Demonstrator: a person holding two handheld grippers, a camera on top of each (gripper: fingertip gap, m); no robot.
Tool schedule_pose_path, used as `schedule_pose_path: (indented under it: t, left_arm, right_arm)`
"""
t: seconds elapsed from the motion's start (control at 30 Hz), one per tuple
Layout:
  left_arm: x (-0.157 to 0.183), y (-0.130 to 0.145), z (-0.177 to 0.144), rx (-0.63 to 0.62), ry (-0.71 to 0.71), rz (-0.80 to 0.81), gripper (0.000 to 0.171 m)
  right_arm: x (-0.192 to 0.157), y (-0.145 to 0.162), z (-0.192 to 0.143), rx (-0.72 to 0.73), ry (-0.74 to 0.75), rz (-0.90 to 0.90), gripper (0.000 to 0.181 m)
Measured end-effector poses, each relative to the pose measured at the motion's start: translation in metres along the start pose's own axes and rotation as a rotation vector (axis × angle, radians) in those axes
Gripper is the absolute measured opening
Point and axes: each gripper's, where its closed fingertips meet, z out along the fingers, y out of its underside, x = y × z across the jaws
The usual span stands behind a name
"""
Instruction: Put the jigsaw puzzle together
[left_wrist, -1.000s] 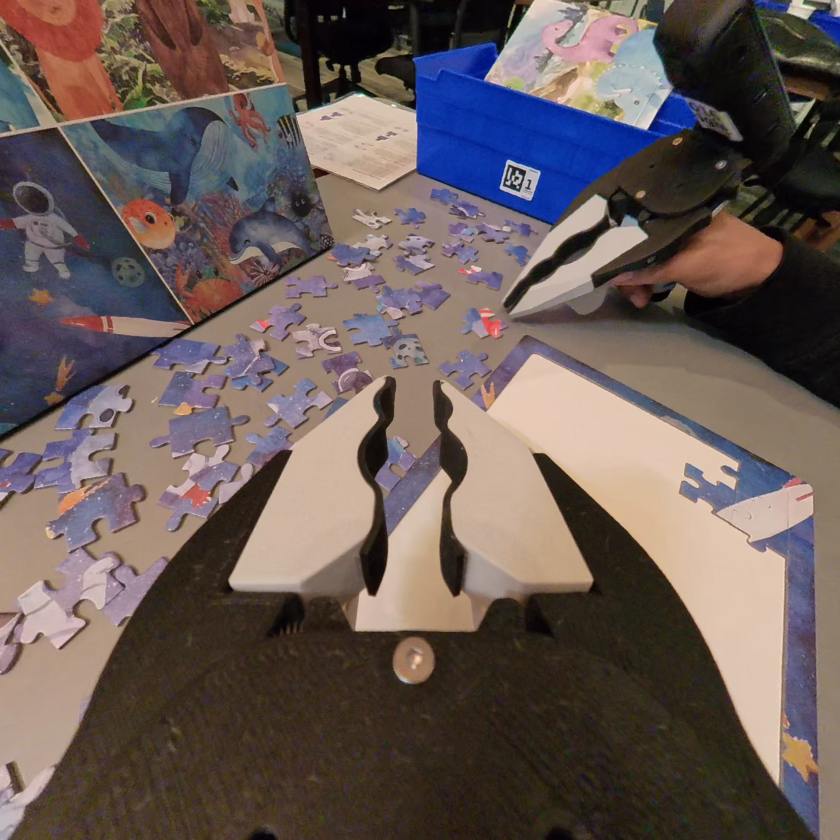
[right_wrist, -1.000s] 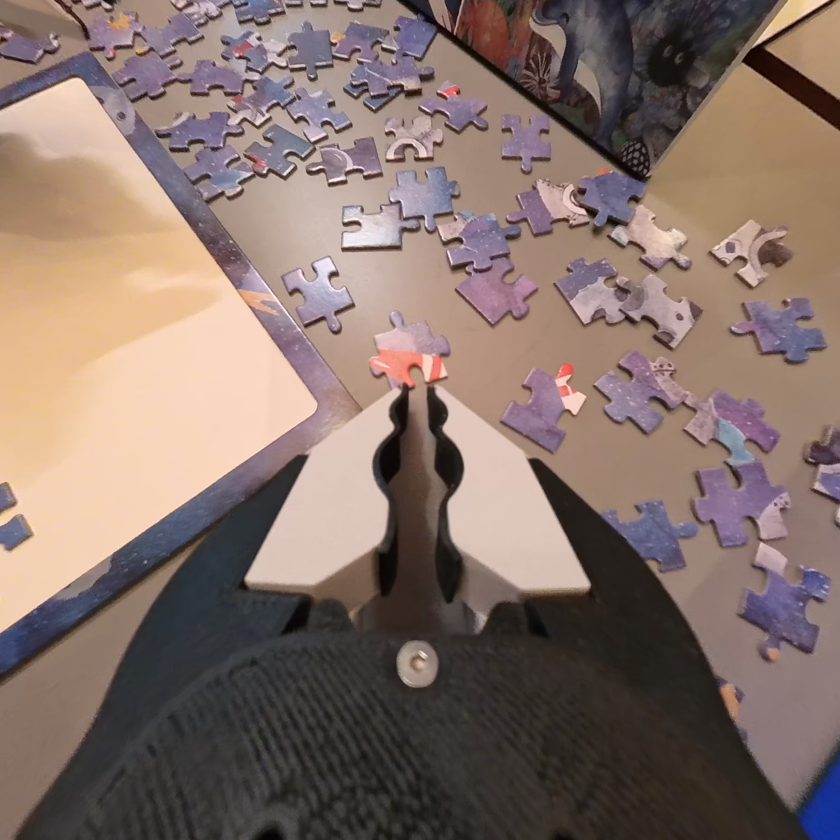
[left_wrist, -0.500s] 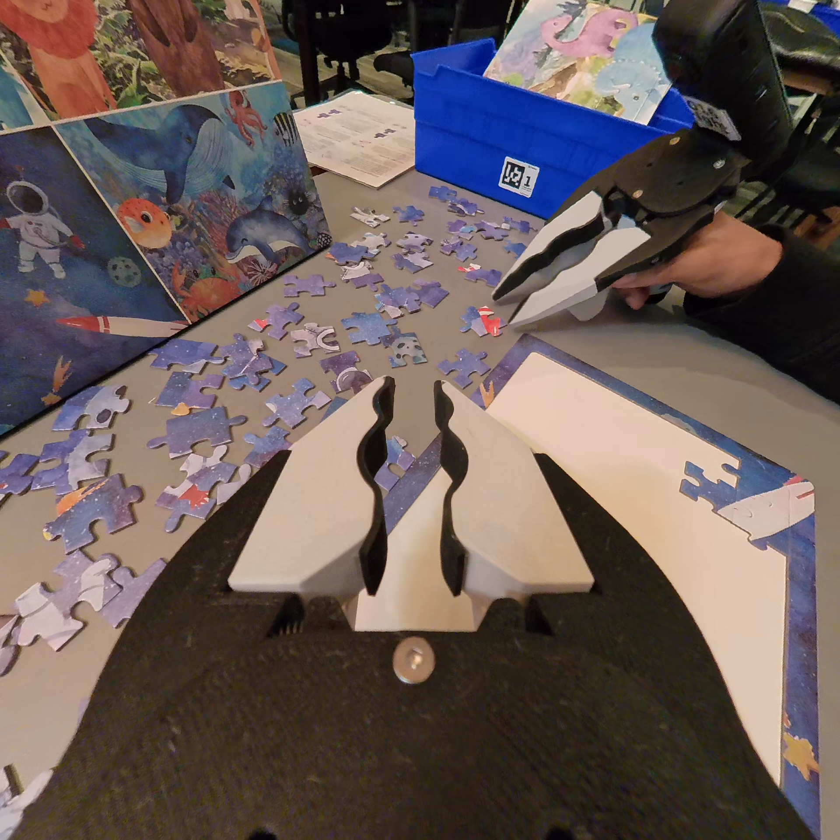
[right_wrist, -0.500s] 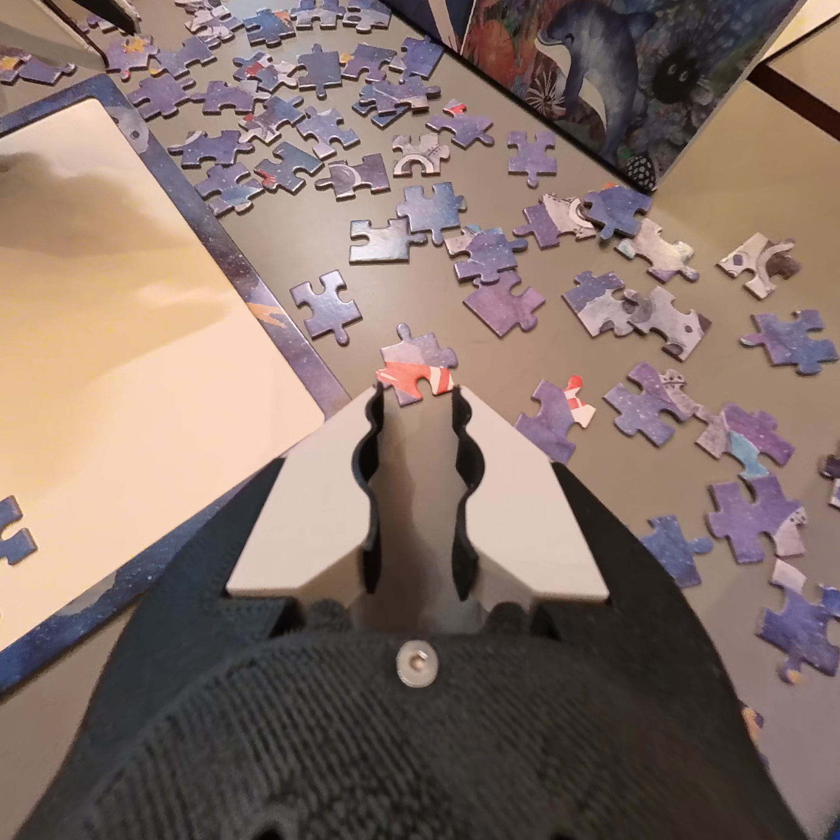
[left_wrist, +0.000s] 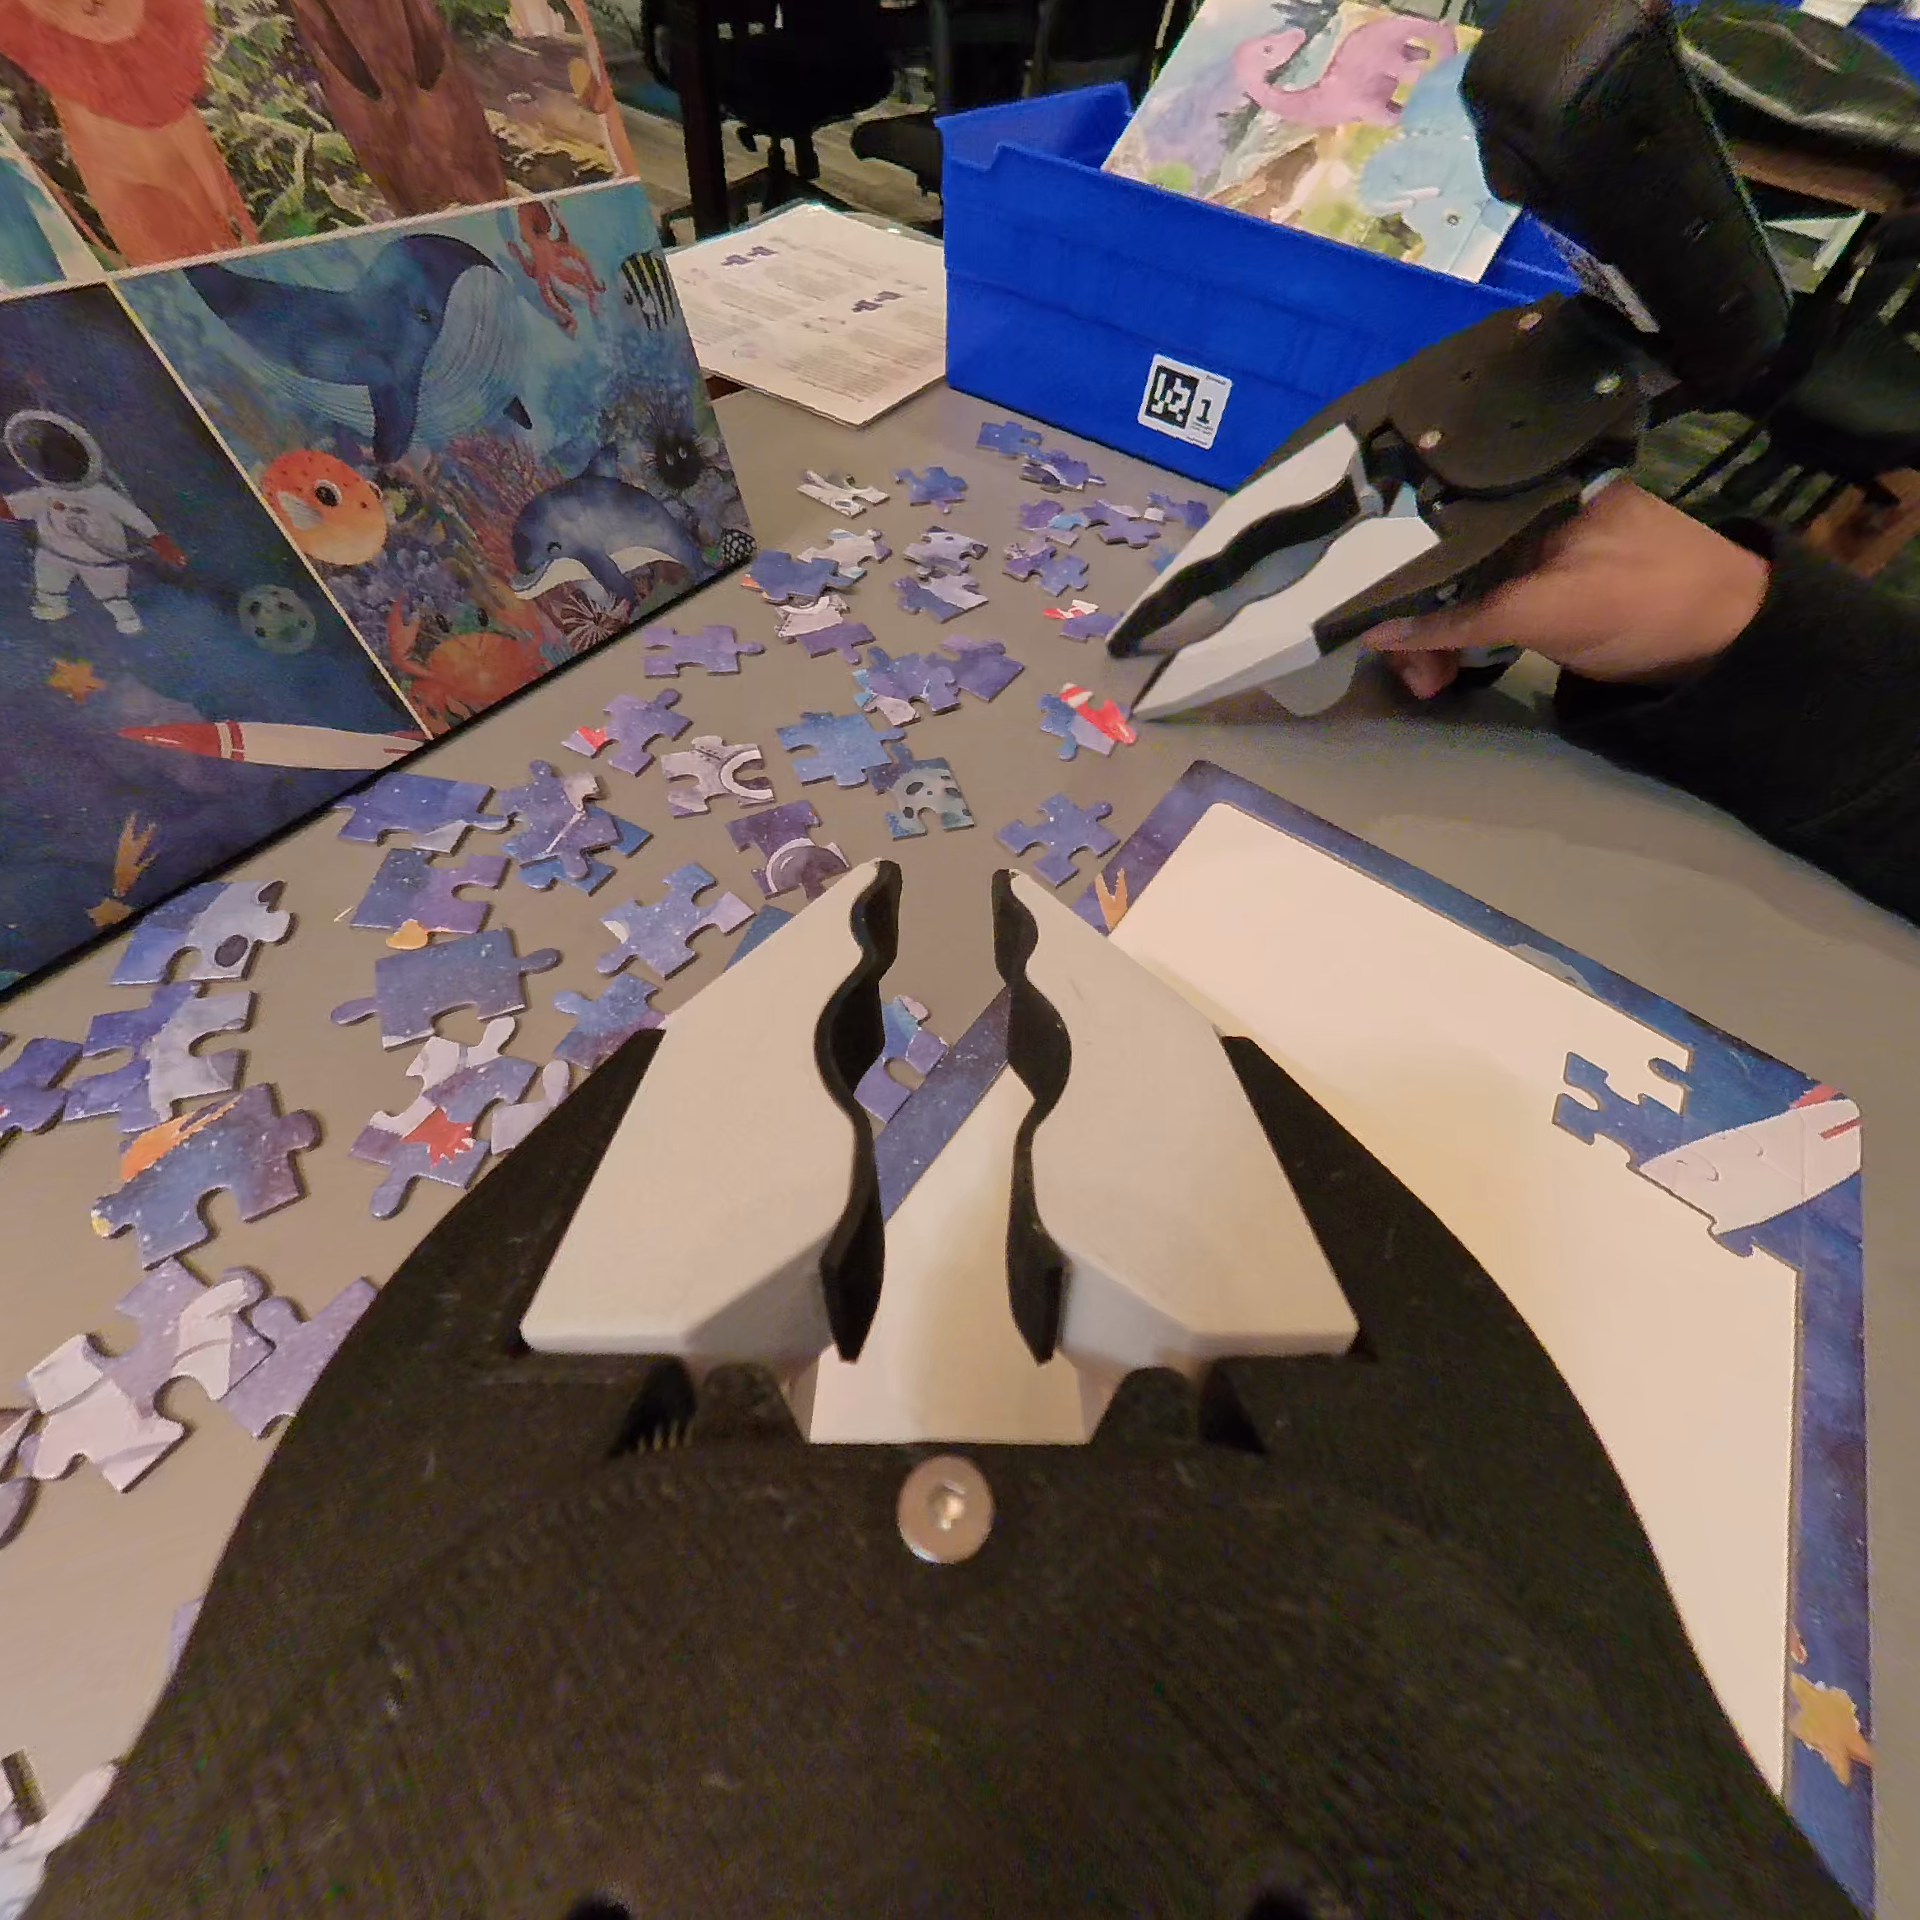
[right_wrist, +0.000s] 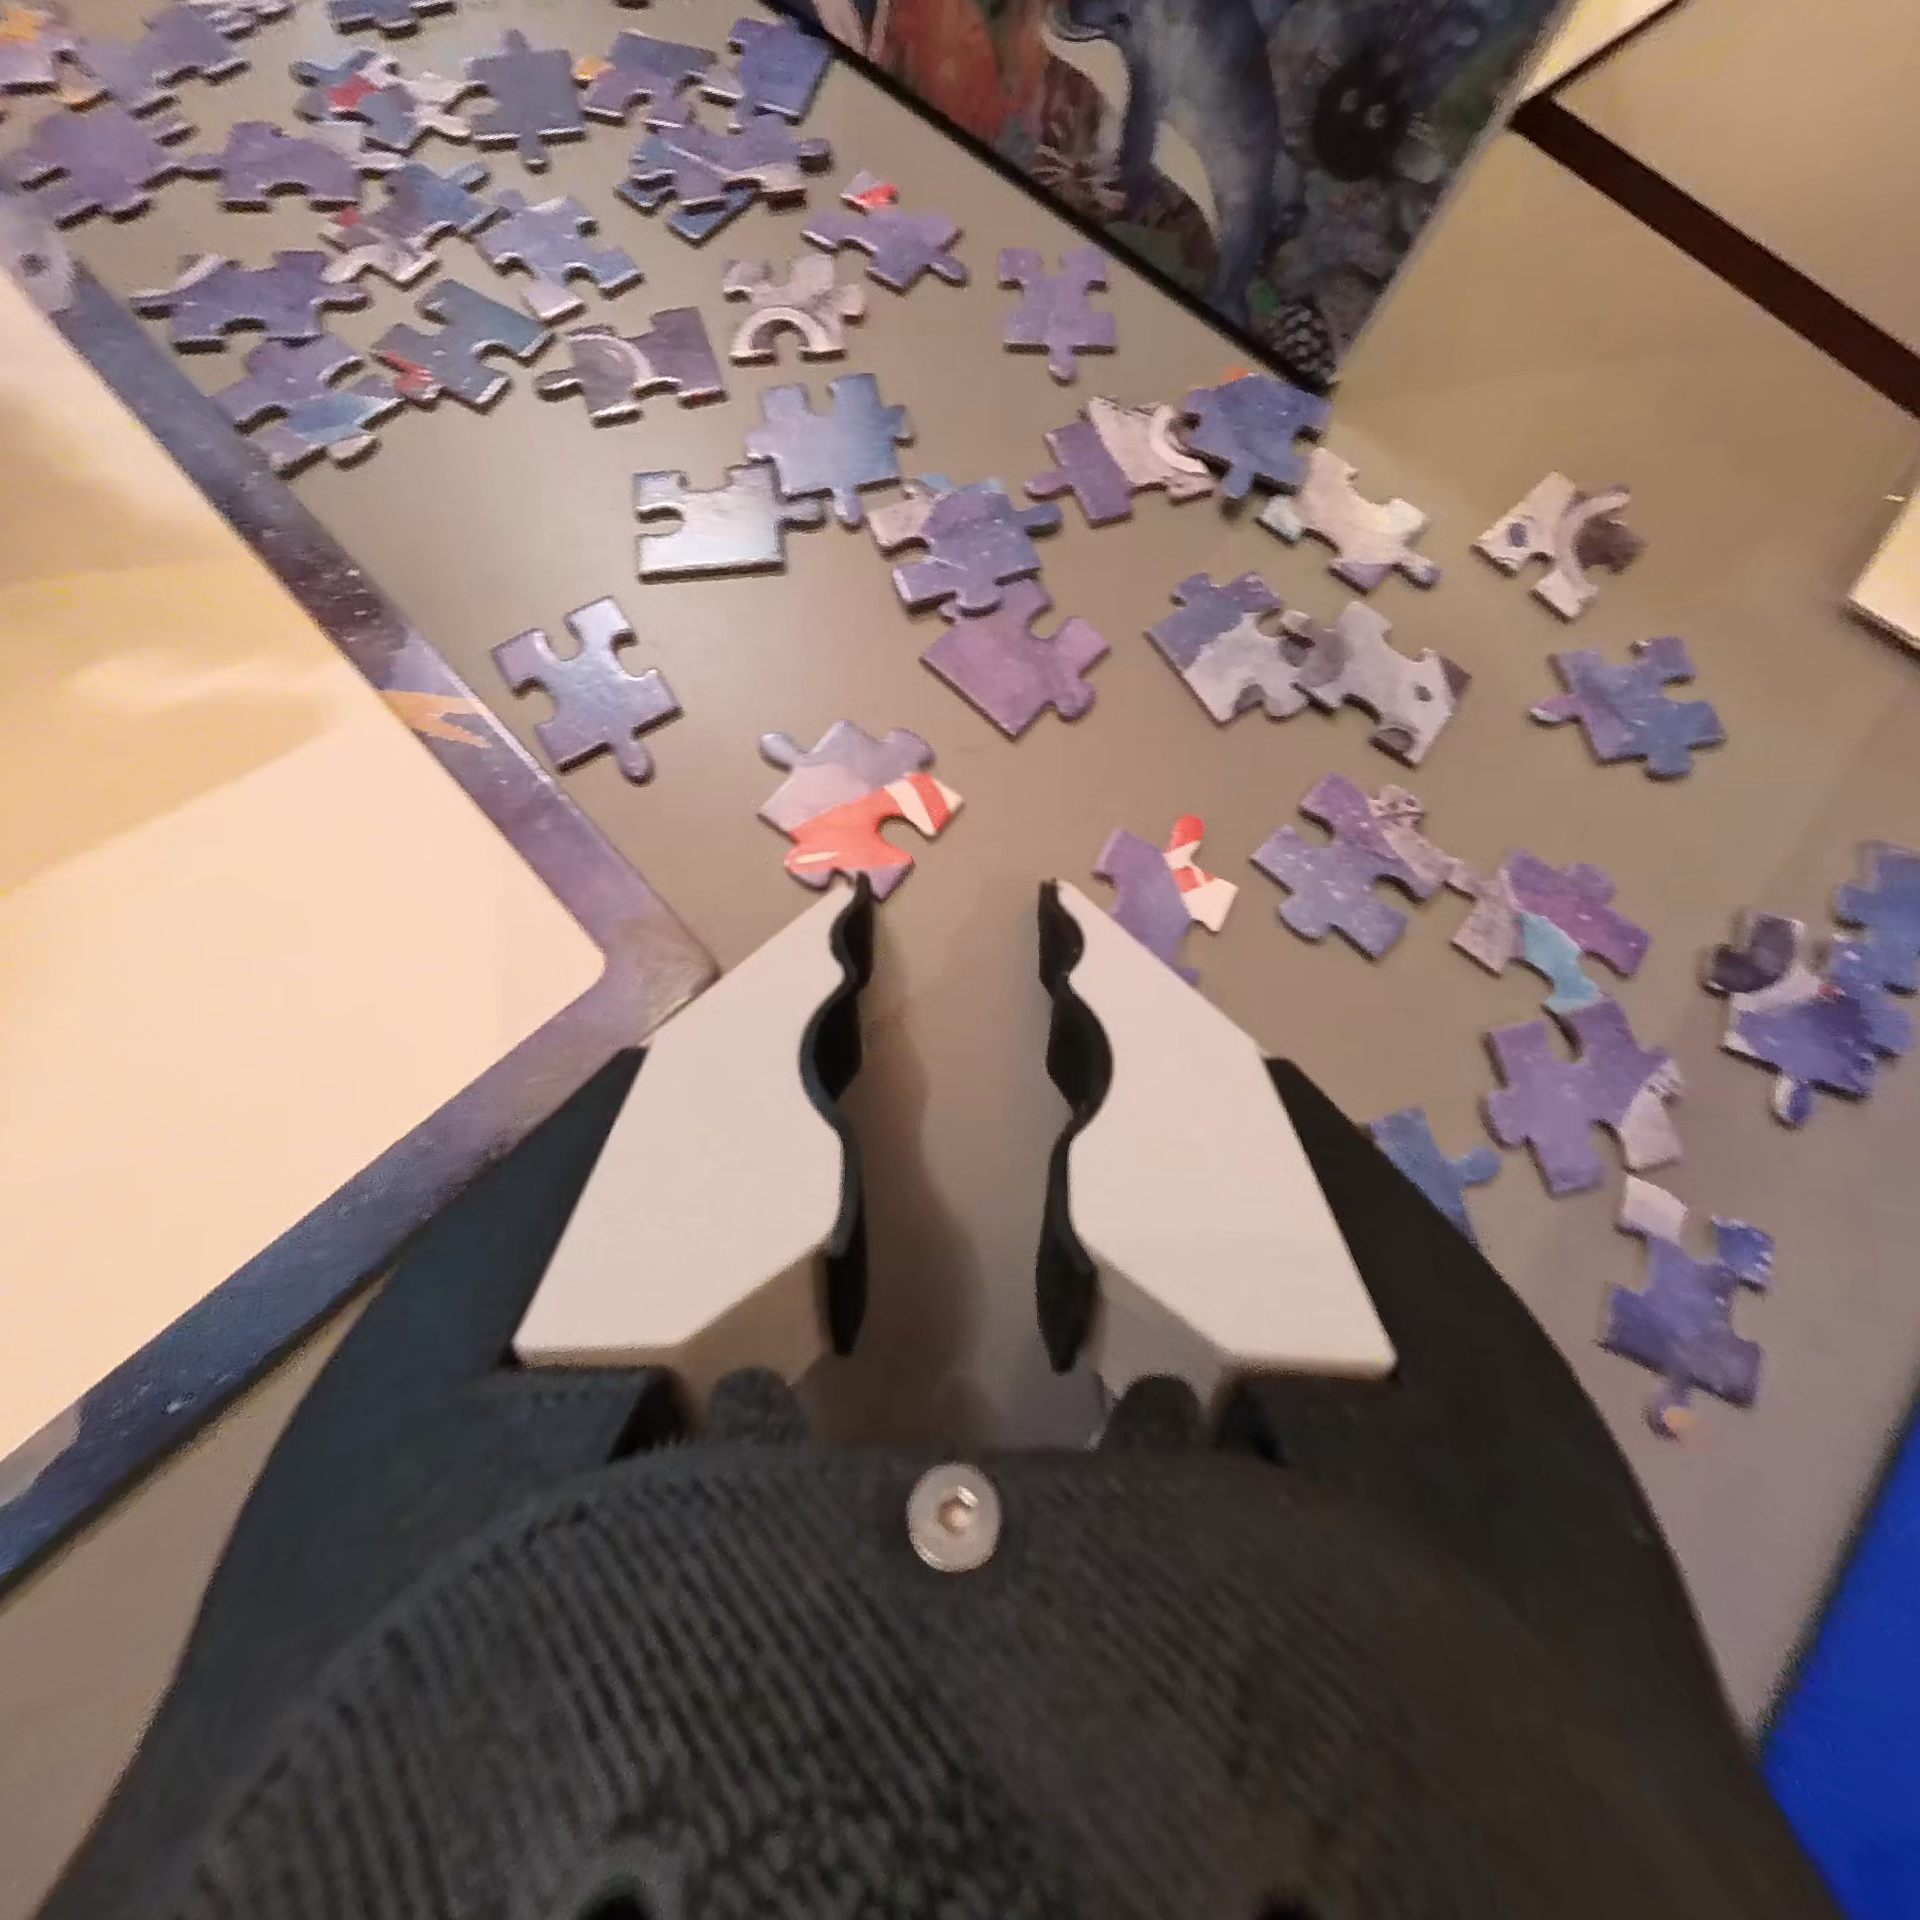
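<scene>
Picking up the red piece (right_wrist: 857, 816) calls for care: the right gripper (right_wrist: 951, 891) is released, its left fingertip (right_wrist: 854, 896) at the piece's near edge on the counter (right_wrist: 1558, 312). Centre it, then pinch low. The left gripper (left_wrist: 940, 878) hangs released over the tray (left_wrist: 1829, 1455) and loose pieces (left_wrist: 831, 743) beyond.

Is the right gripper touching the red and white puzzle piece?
Cannot tell. In the right wrist view one fingertip of the open right gripper meets the piece's near edge, but neither view shows contact or gap plainly.
</scene>
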Motion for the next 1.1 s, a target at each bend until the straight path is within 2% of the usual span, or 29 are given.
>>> schedule_pose_path:
  t: [0.13, 0.3, 0.53, 0.63, 0.7, 0.87, 0.9, 0.93, 1.1]
  left_arm:
    - [0.001, 0.000, 0.000, -0.003, 0.000, 0.005, 0.017]
    - [0.001, 0.000, 0.001, -0.003, 0.001, 0.003, 0.017]
    - [0.001, 0.002, 0.002, -0.010, 0.002, 0.006, 0.017]
    - [0.001, 0.003, 0.002, -0.013, 0.002, 0.006, 0.017]
    - [0.001, 0.003, 0.003, -0.015, 0.002, 0.004, 0.017]
    - [0.001, 0.003, 0.003, -0.015, 0.002, 0.004, 0.017]
    - [0.001, 0.003, 0.002, -0.014, 0.002, 0.006, 0.017]
    - [0.001, 0.003, 0.002, -0.012, 0.001, 0.007, 0.017]
    - [0.002, 0.002, 0.002, -0.012, 0.004, 0.009, 0.017]
  right_arm:
    - [0.004, -0.002, -0.001, 0.014, 0.031, 0.006, 0.028]
    - [-0.014, -0.013, -0.003, 0.062, -0.069, 0.041, 0.035]
    - [-0.020, -0.008, 0.009, 0.001, -0.036, 0.004, 0.043]
    - [-0.025, -0.009, 0.010, -0.002, -0.057, 0.014, 0.034]
    - [-0.027, -0.009, 0.010, -0.002, -0.068, 0.014, 0.016]
    - [-0.027, -0.007, 0.007, 0.000, -0.094, 0.033, 0.014]
    - [-0.027, -0.008, 0.006, 0.007, -0.100, 0.033, 0.011]
    - [-0.027, -0.010, 0.005, 0.024, -0.105, 0.032, 0.000]
    - [-0.028, -0.018, -0.004, 0.069, -0.132, 0.044, 0.004]
